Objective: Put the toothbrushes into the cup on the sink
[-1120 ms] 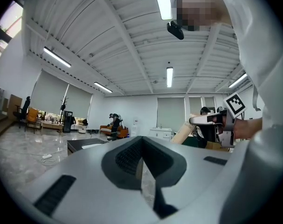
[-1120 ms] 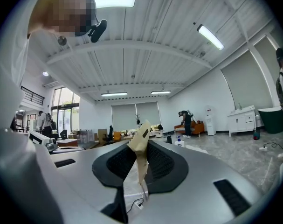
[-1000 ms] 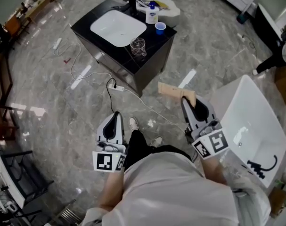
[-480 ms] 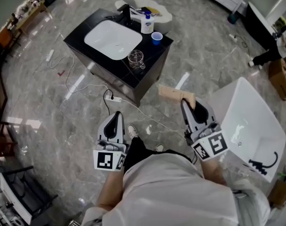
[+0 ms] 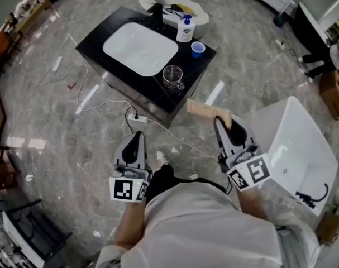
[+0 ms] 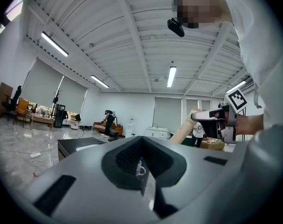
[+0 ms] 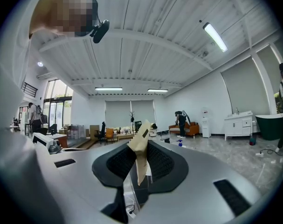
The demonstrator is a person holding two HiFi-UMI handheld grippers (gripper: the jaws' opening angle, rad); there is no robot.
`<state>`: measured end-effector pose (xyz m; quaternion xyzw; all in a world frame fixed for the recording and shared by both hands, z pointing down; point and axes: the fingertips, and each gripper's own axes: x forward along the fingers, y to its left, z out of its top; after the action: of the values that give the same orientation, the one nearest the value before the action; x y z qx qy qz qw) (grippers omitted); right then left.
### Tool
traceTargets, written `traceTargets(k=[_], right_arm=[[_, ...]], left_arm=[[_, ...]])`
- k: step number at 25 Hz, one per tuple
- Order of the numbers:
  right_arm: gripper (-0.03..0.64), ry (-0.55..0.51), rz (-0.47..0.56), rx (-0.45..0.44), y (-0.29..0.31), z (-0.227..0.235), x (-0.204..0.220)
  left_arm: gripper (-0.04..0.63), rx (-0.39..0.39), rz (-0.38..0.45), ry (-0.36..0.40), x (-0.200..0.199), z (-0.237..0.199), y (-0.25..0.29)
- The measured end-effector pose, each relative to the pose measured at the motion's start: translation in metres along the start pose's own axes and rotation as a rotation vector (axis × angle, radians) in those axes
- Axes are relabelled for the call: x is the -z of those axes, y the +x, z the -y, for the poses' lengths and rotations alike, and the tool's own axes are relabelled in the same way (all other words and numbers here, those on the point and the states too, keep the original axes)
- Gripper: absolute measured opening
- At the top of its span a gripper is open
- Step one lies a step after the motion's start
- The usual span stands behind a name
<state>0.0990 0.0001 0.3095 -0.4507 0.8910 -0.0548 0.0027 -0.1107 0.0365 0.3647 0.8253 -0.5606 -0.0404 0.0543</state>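
A black sink cabinet (image 5: 102, 35) with a white basin stands on the marble floor well ahead of me. A clear glass cup (image 5: 172, 76) sits on its near right corner, and a small blue cup (image 5: 197, 48) farther back. My right gripper (image 5: 223, 120) is shut on a flat tan paper packet (image 5: 207, 110), which sticks out to the left; in the right gripper view the packet (image 7: 140, 153) stands upright between the pads. My left gripper (image 5: 137, 138) is held low by my waist, shut, with nothing in it. Both are far short of the sink.
A soap bottle (image 5: 185, 29) and a dark faucet (image 5: 157, 15) stand behind the basin, beside small items on a white cloth (image 5: 177, 1). A power strip (image 5: 137, 118) and cables lie on the floor before the cabinet. A white tub (image 5: 295, 144) lies at my right.
The sink cabinet has come closer and shifted a little right in the head view. Both grippers keep the same place before my body, and the packet stays held.
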Motion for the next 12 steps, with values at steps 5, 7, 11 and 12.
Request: traceTargets(k=[5, 7, 11, 12], right_arm=[[0.094, -0.008, -0.024, 0.028, 0.027, 0.003, 0.002], [0.094, -0.014, -0.035, 0.042, 0.035, 0.003, 0.003], [0.094, -0.027, -0.051, 0.073, 0.050, 0.000, 0.002], [0.094, -0.030, -0.054, 0.082, 0.052, -0.001, 0.002]], left_arm=[[0.003, 0.014, -0.010, -0.021, 0.002, -0.027, 0.018], [0.003, 0.026, -0.015, -0.030, 0.003, -0.035, 0.024], [0.003, 0.068, -0.022, -0.057, 0.007, -0.048, 0.036], [0.003, 0.082, -0.023, -0.065, 0.008, -0.050, 0.039]])
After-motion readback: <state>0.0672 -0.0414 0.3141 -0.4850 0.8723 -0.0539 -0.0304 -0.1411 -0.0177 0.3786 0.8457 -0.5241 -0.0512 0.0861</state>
